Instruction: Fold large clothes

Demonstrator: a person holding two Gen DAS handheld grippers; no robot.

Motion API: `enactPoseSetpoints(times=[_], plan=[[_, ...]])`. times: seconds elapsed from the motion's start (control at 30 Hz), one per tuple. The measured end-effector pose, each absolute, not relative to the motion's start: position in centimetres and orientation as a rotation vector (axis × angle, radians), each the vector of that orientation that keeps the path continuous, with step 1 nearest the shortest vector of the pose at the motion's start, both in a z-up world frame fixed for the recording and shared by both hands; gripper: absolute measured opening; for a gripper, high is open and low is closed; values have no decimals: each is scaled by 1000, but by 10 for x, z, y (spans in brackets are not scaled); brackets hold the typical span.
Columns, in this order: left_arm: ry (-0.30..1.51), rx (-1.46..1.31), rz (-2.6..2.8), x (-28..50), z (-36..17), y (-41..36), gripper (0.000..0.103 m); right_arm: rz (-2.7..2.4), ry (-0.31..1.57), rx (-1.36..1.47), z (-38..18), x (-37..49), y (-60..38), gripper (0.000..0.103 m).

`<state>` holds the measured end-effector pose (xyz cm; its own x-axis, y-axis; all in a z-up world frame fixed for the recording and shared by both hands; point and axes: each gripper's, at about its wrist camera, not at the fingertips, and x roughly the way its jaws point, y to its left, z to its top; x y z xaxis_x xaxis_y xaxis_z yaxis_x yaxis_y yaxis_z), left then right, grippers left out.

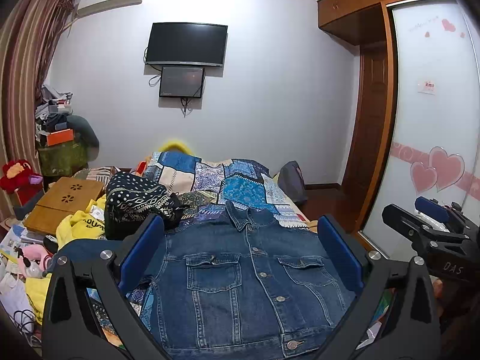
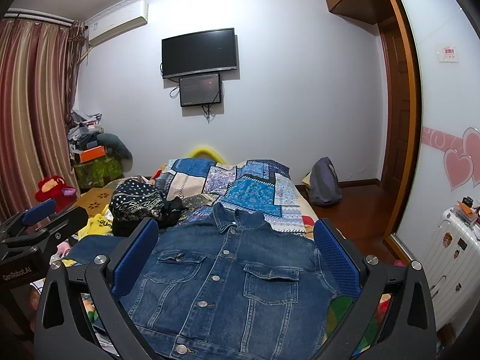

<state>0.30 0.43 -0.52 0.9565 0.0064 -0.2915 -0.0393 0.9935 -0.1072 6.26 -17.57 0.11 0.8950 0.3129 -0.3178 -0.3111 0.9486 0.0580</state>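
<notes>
The denim jacket (image 1: 240,282) lies flat and buttoned on the bed, front up, on the patchwork quilt (image 1: 240,180). Its collar points away toward the far wall with the television (image 1: 186,43), and its hem is nearest the cameras, so its long axis runs straight away from the person. One sleeve stretches out to the left across the bed.

The left gripper (image 1: 240,255) hangs over the jacket's lower half, tilted slightly downward, its blue pads (image 1: 141,252) spread wide with nothing between them but the cloth below; they do not touch it. The right gripper (image 2: 237,258) is posed the same way just beside it, jaws fully apart and pinching nothing. Each one shows at the edge of the other's view, so the two are held side by side at about the same height.

On the left, the jacket's sleeve side is crowded: a black patterned garment (image 1: 138,198) sits near the collar's left shoulder, with yellow cloth (image 1: 81,228) and a wooden lap desk (image 1: 66,201) beyond it. The right shoulder reaches close to the bed's right edge, past which there is bare wooden floor (image 2: 360,204), a backpack (image 2: 325,181) against the wall and a white suitcase (image 2: 450,249) by the wardrobe door. Beyond the collar the quilt stays open up to the pillow end.
</notes>
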Motion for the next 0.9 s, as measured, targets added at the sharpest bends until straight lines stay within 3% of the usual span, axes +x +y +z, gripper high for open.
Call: enactPoseSetpoints(times=[0.9], plan=[[309, -115, 29, 4, -5, 5, 103, 328, 337, 15, 0, 60, -174, 103]])
